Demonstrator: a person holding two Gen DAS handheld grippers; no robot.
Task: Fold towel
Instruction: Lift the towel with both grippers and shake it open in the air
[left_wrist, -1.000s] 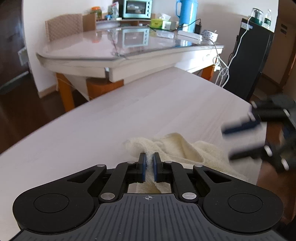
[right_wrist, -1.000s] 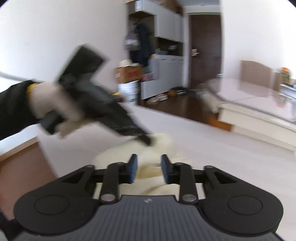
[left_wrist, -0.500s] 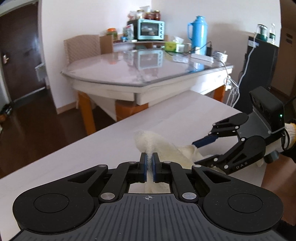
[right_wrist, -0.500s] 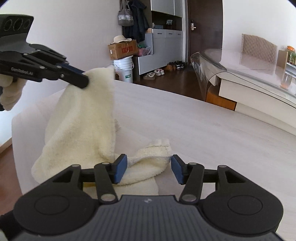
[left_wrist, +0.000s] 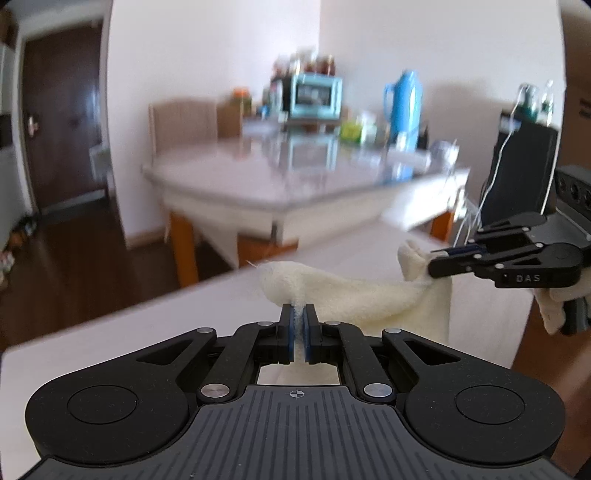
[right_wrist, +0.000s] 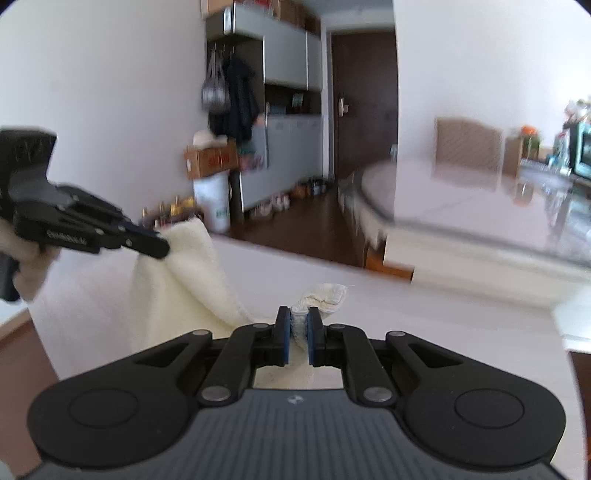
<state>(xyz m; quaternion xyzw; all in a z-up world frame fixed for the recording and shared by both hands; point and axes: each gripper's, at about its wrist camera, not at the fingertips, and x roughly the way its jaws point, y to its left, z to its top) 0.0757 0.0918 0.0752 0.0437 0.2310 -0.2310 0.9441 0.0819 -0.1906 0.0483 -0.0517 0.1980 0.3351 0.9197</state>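
One cream-coloured fluffy terry towel (left_wrist: 354, 295) hangs in the air above the pale, light-wood desk (left_wrist: 110, 332), stretched between two black two-finger grippers. The left gripper (left_wrist: 299, 314) has its blue-padded jaws clenched on one corner of the towel, which bunches up just above the fingertips. The right gripper (right_wrist: 299, 319) pinches a second corner; its jaws are closing, and a fold of the cloth is squeezed between the pads. Seen from the left wrist camera, the right gripper (left_wrist: 439, 267) sits to the right of the towel, held by a hand in a white glove (left_wrist: 557, 306), with the towel's top edge sagging slightly between the two grips and its body drooping towards the desk. From the right wrist camera, the left gripper (right_wrist: 155, 249) is to the left of the towel (right_wrist: 184, 280), also carried by one white-gloved hand (right_wrist: 27, 266), and the cloth falls from it in a broad sheet down to the desk (right_wrist: 424, 321).

Beyond the towel stands one second table with a glossy glass top (left_wrist: 295, 173). On it, blurred, are one teal toaster oven (left_wrist: 314, 96) and one blue thermos jug (left_wrist: 404, 101). Further right of the towel stands one black cabinet (left_wrist: 521, 173).
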